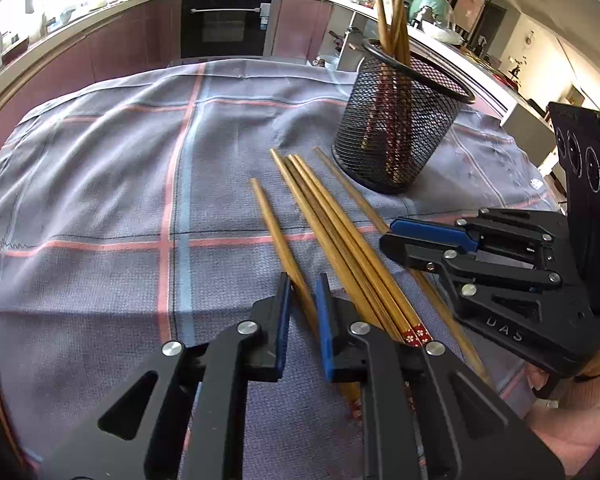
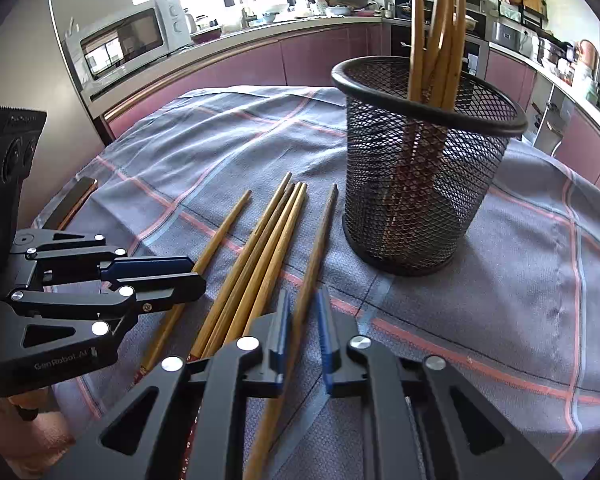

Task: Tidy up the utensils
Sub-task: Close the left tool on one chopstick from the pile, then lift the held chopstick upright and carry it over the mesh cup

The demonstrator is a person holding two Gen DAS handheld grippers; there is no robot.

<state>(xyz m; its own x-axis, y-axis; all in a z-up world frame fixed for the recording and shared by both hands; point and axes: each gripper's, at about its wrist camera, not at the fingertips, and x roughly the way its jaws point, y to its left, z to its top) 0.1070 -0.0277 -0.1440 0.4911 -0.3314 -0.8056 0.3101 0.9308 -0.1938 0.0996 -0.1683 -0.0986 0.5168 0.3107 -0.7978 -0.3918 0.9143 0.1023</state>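
Note:
Several wooden chopsticks [image 1: 332, 232] lie side by side on the checked tablecloth; they also show in the right wrist view [image 2: 256, 256]. A black mesh cup [image 1: 396, 120] holding several upright chopsticks stands behind them, also seen in the right wrist view [image 2: 420, 168]. My left gripper [image 1: 303, 292] is open, its jaws either side of the leftmost chopstick [image 1: 276, 232]. My right gripper [image 2: 303, 308] is open around the rightmost chopstick [image 2: 316, 248]. Each gripper shows in the other's view, the right one [image 1: 396, 236] and the left one [image 2: 192, 272].
The tablecloth [image 1: 100, 184] covers a round table. A dark flat object [image 2: 72, 200] lies at the table's left edge. Kitchen counters, an oven [image 1: 226, 24] and a microwave [image 2: 128, 40] stand behind.

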